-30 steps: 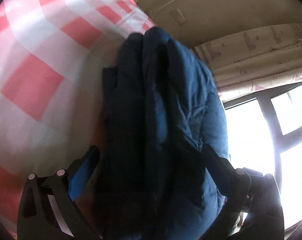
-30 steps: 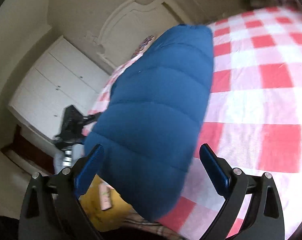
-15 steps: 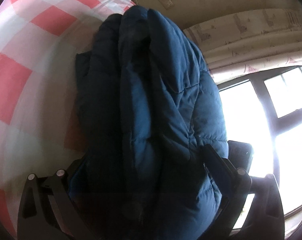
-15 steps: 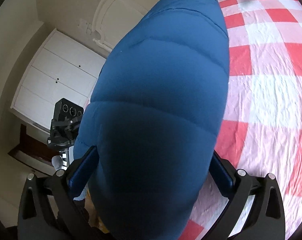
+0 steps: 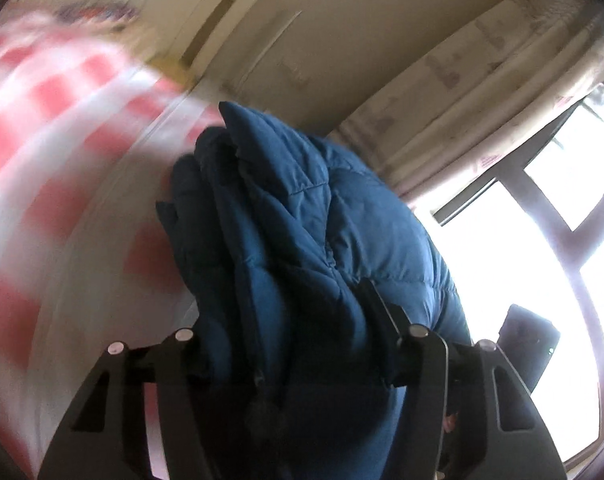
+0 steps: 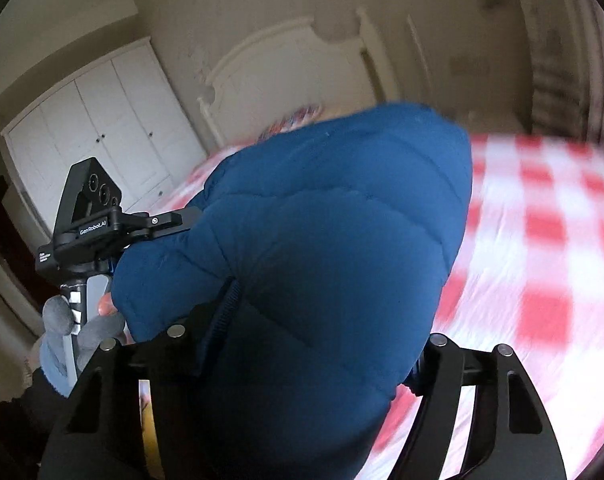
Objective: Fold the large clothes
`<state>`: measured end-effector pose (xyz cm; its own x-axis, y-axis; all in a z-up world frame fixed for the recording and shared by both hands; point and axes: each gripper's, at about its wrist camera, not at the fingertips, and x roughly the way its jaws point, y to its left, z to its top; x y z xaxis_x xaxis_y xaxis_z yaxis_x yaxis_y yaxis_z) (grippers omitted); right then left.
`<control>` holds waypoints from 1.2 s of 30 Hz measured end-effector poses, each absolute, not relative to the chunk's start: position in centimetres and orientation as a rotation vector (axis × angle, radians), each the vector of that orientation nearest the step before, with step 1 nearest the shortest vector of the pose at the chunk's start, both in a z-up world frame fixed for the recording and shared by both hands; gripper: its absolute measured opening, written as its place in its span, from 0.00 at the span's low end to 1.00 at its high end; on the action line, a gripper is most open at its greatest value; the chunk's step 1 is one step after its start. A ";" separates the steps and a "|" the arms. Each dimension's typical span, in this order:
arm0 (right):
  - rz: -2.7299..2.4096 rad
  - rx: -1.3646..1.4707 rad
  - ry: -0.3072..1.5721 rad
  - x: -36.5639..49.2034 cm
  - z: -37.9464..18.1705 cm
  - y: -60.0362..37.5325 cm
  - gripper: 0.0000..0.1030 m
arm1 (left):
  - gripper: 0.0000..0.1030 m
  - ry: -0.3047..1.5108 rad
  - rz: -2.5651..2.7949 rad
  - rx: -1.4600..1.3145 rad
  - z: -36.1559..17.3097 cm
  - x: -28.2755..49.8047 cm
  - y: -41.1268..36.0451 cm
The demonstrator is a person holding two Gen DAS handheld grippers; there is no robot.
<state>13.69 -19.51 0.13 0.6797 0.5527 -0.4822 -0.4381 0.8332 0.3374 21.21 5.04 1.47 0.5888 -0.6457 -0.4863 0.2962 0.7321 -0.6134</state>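
Jacket [image 5: 302, 240] clamped between both jaws

Blue puffer jacket [image 6: 321, 240] pinched in right claw [image 6: 313, 344], above checked bed [image 6: 541, 260].

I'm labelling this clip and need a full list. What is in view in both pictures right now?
jacket: one, blue, padded, folded thick, clamped at both ends.
bedsheet: one, red and white checked, on the bed under the jacket.
headboard: one, white, at the far end of the bed.
wardrobe: one, white, by the wall at the left of the right wrist view.
curtain: one, pale and patterned, above the window.
window: one, dark frame, bright, at the right of the left wrist view.
left tool: one, black, jaws just closed onto the jacket.
right tool: one, black, jaws just closed onto the jacket.
hand: one, grey glove, holding the left tool's handle.
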 end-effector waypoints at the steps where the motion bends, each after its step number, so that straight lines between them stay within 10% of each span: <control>1: 0.542 0.190 0.586 14.6 1.4 -20.2 0.67 | 0.56 0.743 -0.590 -0.505 2.5 22.5 4.1; 8: 0.437 0.145 0.531 20.3 4.9 -24.9 0.67 | 0.56 0.703 -0.670 -0.586 4.6 31.4 -1.8; 16: 0.406 0.367 0.837 24.7 -7.3 -31.6 0.75 | 0.73 0.928 -0.620 -0.561 -6.7 35.1 -6.3; 24: 0.212 0.114 0.767 21.4 -2.8 -30.7 0.88 | 0.73 0.867 -0.502 -0.336 -1.7 33.3 -6.8; 30: 0.179 -0.060 0.516 18.1 1.0 -27.2 0.88 | 0.98 0.467 -0.316 -0.203 8.1 30.7 -6.9; 36: 0.316 -0.267 0.438 17.8 0.5 -18.0 0.87 | 0.98 0.641 -0.316 -0.005 9.9 38.5 -15.7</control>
<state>17.79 -17.97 0.52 0.8584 0.2403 -0.4533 -0.3539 0.9169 -0.1842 38.53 -15.71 9.91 0.7554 -0.2913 -0.5869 0.2881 0.9522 -0.1017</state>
